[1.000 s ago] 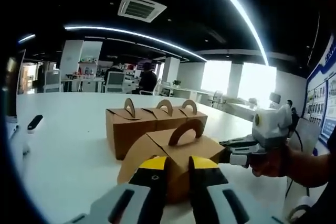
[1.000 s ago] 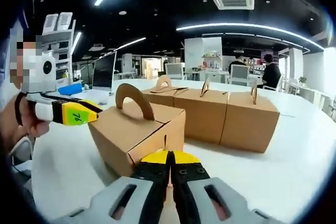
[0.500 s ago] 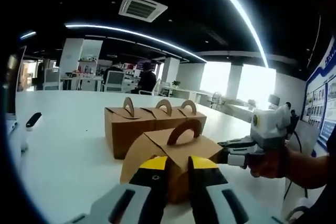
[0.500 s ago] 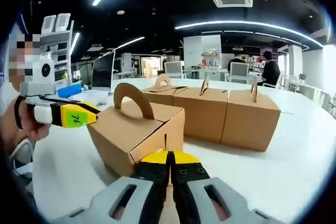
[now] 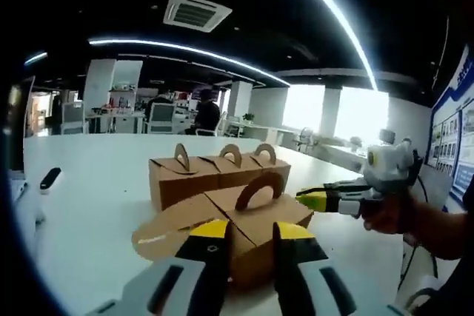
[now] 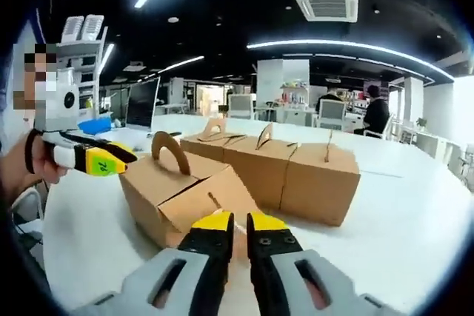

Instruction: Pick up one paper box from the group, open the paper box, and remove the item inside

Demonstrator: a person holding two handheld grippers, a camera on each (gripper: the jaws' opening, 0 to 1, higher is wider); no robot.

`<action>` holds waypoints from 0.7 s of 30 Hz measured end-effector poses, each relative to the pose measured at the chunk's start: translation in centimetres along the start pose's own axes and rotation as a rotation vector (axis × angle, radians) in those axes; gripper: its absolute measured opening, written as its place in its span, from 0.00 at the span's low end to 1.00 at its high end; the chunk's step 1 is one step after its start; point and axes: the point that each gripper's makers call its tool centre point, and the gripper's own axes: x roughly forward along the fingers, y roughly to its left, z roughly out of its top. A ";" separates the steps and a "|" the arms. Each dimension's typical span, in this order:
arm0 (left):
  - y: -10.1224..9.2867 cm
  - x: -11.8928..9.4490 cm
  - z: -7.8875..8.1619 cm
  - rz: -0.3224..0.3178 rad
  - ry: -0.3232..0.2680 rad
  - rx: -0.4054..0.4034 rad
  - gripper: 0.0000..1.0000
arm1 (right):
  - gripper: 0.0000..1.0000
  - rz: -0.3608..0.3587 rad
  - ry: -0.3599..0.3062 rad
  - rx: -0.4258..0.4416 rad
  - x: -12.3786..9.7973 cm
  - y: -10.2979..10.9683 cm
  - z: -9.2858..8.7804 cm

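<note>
On the white table [image 5: 89, 205], one paper box [image 5: 248, 231] sits apart from the group [image 5: 218, 175] at its 12 o'clock, flaps unfolding. Left gripper [image 5: 246, 236] spread around it; right gripper [image 6: 235, 224] slightly parted. Item not yet removed.

Far ahead of the left tongs: white table [image 5: 96, 175], small dark object [image 5: 49, 178] lying at its left edge. Overhead, ceiling vent [image 5: 192, 12] and long light strips [image 5: 326, 9]. Beyond the right tongs: monitor [image 6: 143, 103] at far left, seated person [image 6: 375, 112] at distant desks, shelf unit [image 6: 83, 46] upper left.
</note>
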 end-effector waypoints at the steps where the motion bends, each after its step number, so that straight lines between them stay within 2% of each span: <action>1: -0.4 -0.1 0.4 -0.012 -0.017 -0.011 0.25 | 0.11 -0.011 -0.019 -0.004 -0.4 -0.3 0.7; 5: -0.7 -0.2 0.8 -0.025 -0.036 -0.018 0.27 | 0.12 -0.028 -0.074 -0.052 -1.4 -0.4 3.3; 7: -0.7 -0.2 0.3 -0.031 -0.015 -0.032 0.26 | 0.14 -0.023 -0.103 -0.117 -1.6 0.1 4.6; 10: -0.3 -0.5 0.1 -0.010 -0.016 -0.031 0.27 | 0.19 -0.020 -0.090 -0.235 -1.7 1.4 5.5; 11: -0.1 -0.8 0.2 0.001 -0.023 -0.032 0.27 | 0.20 -0.015 -0.086 -0.326 -1.7 2.5 5.9; 15: 0.3 -1.3 0.4 0.021 -0.045 -0.037 0.27 | 0.20 -0.004 -0.080 -0.518 -0.8 4.4 5.8; 18: 0.1 -1.5 0.2 0.020 -0.045 -0.042 0.27 | 0.20 0.005 -0.058 -0.623 0.3 6.2 5.3; 20: -0.9 -1.5 -0.3 -0.031 -0.019 -0.021 0.26 | 0.20 0.026 -0.058 -0.689 1.0 7.4 5.2; 21: -1.1 -1.4 -0.3 -0.032 -0.015 -0.018 0.26 | 0.20 0.023 -0.053 -0.738 1.4 7.7 5.1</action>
